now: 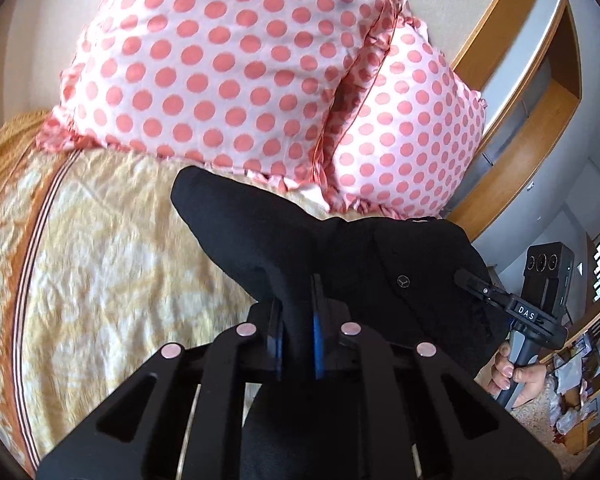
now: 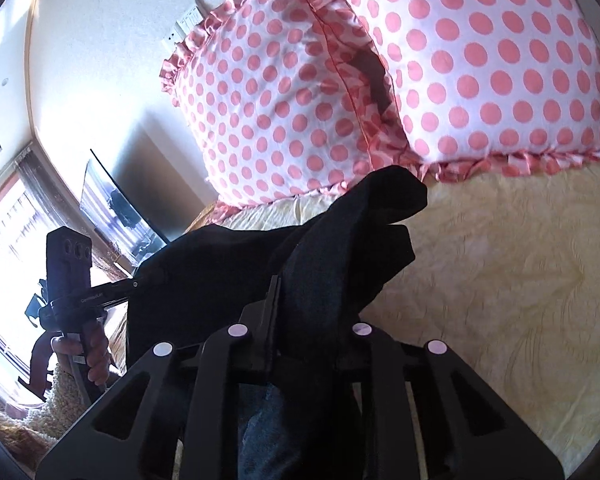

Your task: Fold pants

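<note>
My left gripper (image 1: pixel 296 316) pinches a fold of the black pants (image 1: pixel 340 256); my right gripper (image 2: pixel 300 312) pinches the other end. I see the pants hanging between them, above the yellow bedspread (image 1: pixel 112 240), before two polka-dot pillows (image 2: pixel 480 60).

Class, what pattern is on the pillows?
Pink dots on white pillows, clearest in the right wrist view.

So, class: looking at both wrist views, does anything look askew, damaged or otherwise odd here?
Nothing looks damaged or spilled. The black pants hang bunched between the left gripper and right gripper, both clamped on the cloth, above the yellow bedspread. The polka-dot pillows lean unevenly.
</note>
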`<state>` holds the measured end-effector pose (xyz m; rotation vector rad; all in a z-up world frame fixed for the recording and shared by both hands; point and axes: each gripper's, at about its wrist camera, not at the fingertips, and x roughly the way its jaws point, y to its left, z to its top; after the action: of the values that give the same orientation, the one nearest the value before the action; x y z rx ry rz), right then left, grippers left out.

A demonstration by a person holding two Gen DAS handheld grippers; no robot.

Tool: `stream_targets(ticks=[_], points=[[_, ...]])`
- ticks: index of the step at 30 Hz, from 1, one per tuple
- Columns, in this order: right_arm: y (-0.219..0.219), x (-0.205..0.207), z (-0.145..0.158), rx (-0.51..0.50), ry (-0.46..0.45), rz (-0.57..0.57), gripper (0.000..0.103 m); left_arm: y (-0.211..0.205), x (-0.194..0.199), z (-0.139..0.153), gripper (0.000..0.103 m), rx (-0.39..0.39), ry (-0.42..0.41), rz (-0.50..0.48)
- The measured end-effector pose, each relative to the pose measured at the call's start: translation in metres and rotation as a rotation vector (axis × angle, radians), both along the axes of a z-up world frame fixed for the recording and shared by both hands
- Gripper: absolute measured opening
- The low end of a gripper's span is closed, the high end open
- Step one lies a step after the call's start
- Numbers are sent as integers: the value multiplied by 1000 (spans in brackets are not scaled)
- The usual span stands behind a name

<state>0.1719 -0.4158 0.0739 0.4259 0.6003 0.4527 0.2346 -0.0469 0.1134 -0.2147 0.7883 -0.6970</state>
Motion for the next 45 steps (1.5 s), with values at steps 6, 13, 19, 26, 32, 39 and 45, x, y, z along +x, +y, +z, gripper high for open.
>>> stream_targets(ticks=[6, 13, 19, 26, 32, 39, 45], points=[[-26, 81, -8, 15, 33, -83, 17, -32, 79, -2, 10, 34, -33, 71], [-32, 134, -71, -102, 246, -169, 21, -43, 138, -90, 18, 167, 154, 159], [-27, 113, -57, -293, 223, -296, 63, -24, 117, -70, 81, 243, 78, 296], [25, 46, -32, -372, 11, -142, 75, -52, 43, -31, 91, 84, -24, 102], [27, 65, -74, -333, 198, -130, 80, -102, 52, -99, 91, 174, 196, -25], [39, 13, -47, -331, 87, -183, 94, -83, 20, -81, 101, 161, 74, 79], [57, -50, -52, -338, 36, -300, 102, -59, -55, -70, 101, 319, -112, 157]])
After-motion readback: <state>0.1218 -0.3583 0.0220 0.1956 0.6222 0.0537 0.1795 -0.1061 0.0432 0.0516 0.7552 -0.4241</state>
